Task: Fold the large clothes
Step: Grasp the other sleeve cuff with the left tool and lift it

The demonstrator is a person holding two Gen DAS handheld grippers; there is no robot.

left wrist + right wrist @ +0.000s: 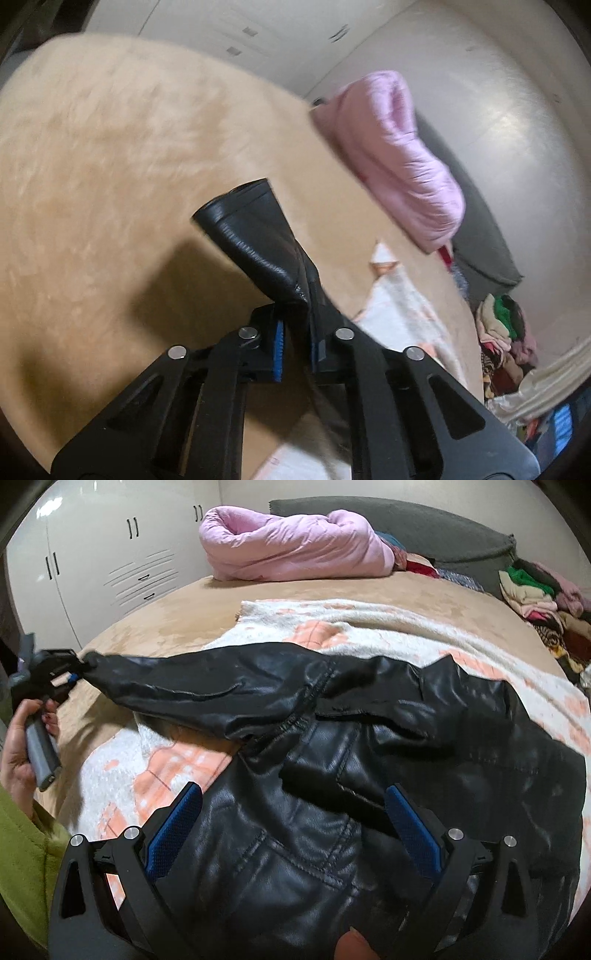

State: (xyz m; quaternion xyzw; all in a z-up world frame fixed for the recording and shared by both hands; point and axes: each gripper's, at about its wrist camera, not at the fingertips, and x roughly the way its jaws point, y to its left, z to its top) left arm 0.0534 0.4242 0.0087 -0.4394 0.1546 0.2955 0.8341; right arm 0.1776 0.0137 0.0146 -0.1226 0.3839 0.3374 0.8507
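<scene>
A black leather jacket (332, 746) lies spread over a white and peach blanket (369, 627) on the tan bed (155, 624). Its left sleeve (207, 686) is stretched out sideways, and my left gripper (75, 668) is shut on the cuff at the far left, held by a hand. In the left wrist view the cuff (255, 236) sticks up out of the left gripper (297, 332), whose blue pads pinch it. My right gripper (291, 823) stands open just above the jacket's body, nothing between its blue pads (173, 830).
A rolled pink quilt (295, 546) lies at the head of the bed by a grey headboard (424, 528). A heap of mixed clothes (543, 598) sits at the right. White wardrobe doors (110, 554) stand behind. A green sleeve (22, 856) is at bottom left.
</scene>
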